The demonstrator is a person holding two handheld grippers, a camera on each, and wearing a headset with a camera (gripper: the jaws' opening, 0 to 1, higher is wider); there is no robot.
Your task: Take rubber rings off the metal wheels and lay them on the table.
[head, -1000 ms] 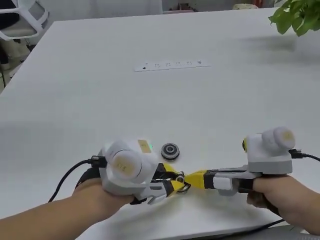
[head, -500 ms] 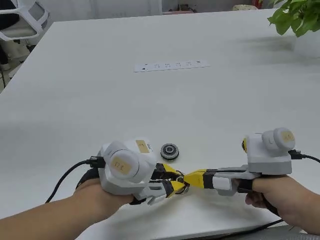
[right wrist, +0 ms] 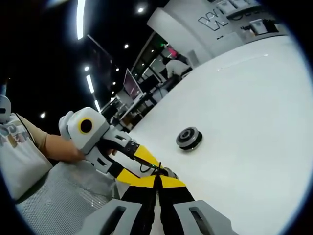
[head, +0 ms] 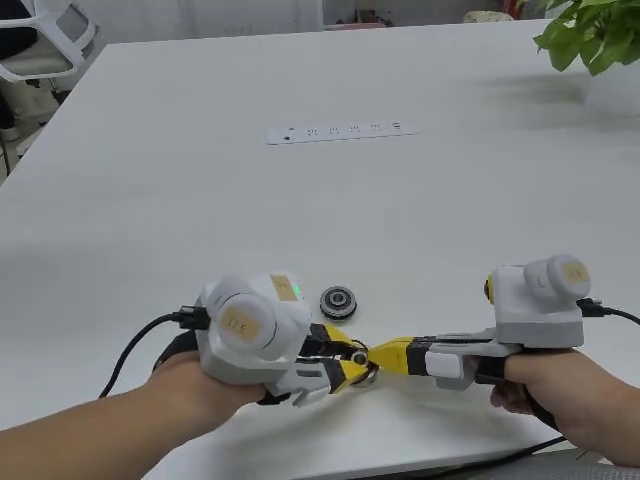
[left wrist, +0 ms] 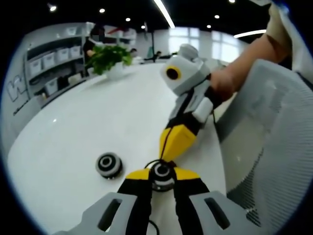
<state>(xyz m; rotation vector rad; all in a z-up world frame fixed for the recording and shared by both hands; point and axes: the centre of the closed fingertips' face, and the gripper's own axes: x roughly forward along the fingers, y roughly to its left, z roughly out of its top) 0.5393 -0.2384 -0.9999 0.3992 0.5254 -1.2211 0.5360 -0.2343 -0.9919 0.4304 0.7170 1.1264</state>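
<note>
One side braced, the other pinching

Head view: the left gripper (head: 348,364) clamped a wheel (head: 366,373), probably to brace it, while the right gripper (head: 374,357) met it from the right — their contact was too small to read. A second wheel (head: 338,300) lay just beyond on the table (head: 300,200). Left gripper view: a thin rubber ring (left wrist: 161,149) stretched off the wheel. Right gripper view: jaws pressed together, seemingly pinching that ring — barely visible.

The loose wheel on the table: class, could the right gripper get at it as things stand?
Probably not yet. The right gripper is shut, seemingly on the rubber ring of the held wheel in the left gripper. The table around the loose wheel leaves the way free once it lets go.
</note>
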